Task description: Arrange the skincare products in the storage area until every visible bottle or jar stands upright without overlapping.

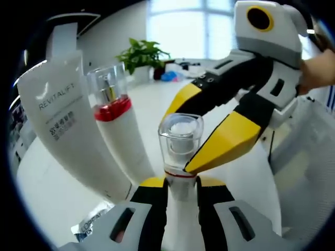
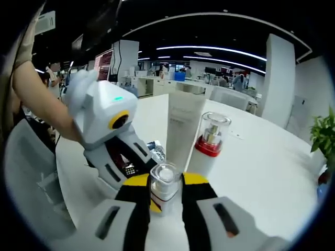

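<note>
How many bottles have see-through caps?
2. One bottle is in the middle, with both grippers' fingers around it. The other, with a red ring, stands beside the white tube. Something lies behind that tube, so more may be hidden.

white table (image 2: 261,172) | upright: tube (image 2: 183,125), red-collared pump bottle (image 2: 209,144)

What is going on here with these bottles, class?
A person is working on skincare products on a white table with two hand-held tools. Both the left tool and the right tool close around the same clear-capped bottle, one low on its body, one at the cap. Behind it, a red-collared pump bottle and a white tube stand upright, close together.
</note>
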Demonstrator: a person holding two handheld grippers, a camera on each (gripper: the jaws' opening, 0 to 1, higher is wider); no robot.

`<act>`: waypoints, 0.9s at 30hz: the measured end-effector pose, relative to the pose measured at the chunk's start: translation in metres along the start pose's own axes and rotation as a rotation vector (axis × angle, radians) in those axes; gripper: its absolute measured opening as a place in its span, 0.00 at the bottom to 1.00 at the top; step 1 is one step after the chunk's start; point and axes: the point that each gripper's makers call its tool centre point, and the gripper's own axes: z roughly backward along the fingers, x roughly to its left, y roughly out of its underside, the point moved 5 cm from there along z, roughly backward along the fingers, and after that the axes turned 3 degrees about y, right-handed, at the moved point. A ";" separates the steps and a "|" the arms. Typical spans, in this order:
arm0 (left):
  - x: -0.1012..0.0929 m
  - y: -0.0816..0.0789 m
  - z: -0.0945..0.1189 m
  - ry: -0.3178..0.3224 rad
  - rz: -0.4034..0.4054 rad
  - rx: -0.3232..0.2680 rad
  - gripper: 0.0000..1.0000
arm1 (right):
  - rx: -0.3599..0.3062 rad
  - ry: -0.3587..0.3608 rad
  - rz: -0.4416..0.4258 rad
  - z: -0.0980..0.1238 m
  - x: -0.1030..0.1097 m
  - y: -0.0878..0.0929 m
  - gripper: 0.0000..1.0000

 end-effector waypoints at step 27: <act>0.019 -0.003 -0.015 -0.014 -0.010 0.033 0.18 | -0.020 0.034 -0.004 -0.010 -0.020 0.000 0.22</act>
